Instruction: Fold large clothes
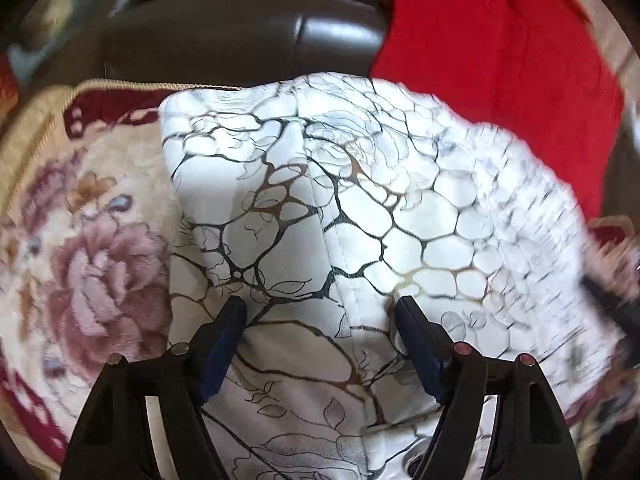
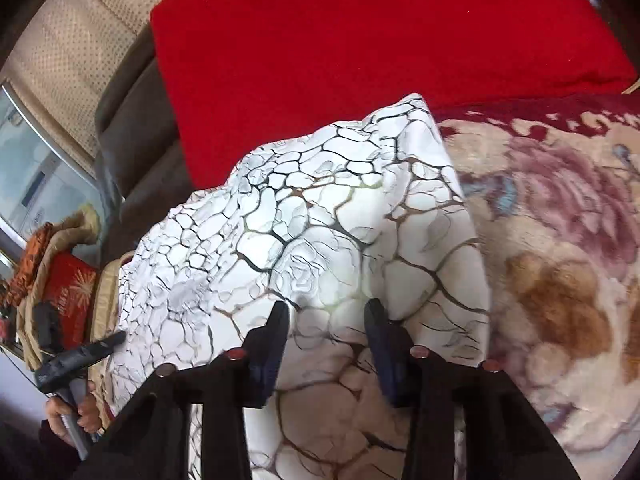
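Garment: white cloth with a black cracked-vein print (image 1: 360, 208), folded on a floral plush blanket (image 1: 80, 240).
Left gripper (image 1: 320, 312): fingers spread, empty.
Right gripper (image 2: 326, 316): fingers apart, pinching nothing.

I've got a plush cream blanket with big pink roses and a dark red border (image 1: 92, 240) as my surface, with a folded white garment with a black crackle-vein print (image 1: 352, 208) and a plain red cloth (image 2: 340, 60) lying on it.

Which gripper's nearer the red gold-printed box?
Left. Left gripper sits just beside the red gold-printed box; right gripper is farther off, over the white patterned garment.
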Available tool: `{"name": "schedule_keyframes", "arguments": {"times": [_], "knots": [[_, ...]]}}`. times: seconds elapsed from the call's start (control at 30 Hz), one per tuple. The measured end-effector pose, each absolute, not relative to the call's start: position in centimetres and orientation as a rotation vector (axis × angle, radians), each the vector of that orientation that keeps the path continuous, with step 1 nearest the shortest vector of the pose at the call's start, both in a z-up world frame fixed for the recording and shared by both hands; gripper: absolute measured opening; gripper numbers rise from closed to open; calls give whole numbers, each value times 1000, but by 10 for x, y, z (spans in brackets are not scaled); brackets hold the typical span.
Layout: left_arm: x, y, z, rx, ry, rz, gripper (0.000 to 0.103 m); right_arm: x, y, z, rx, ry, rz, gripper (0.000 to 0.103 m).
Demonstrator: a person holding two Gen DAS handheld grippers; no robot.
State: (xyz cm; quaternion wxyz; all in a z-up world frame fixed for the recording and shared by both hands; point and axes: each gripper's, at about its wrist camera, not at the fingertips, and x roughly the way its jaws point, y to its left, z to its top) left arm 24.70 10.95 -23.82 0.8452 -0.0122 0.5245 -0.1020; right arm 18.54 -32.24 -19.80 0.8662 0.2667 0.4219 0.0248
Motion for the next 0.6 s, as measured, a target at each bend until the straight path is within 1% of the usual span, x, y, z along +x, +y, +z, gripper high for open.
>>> {"name": "schedule_keyframes", "arguments": {"times": [0.1,0.17,0.23,0.3,0.43,0.6], "knots": [[239,101,-220,7,1076,-215,77,172,-319,-178,562,842,77,45],[226,97,-201,-17,1015,-260,78,162,-308,-164,529,801,101,45],[213,91,-192,-14,983,-293,80,153,-295,-161,513,787,136,44],[202,80,-197,42,987,-275,81,147,-286,-169,515,812,156,44],[201,69,-231,138,1067,-207,82,143,-286,-201,542,912,137,45],[198,59,-221,164,1056,-185,83,137,-293,-194,596,927,146,45]]}}
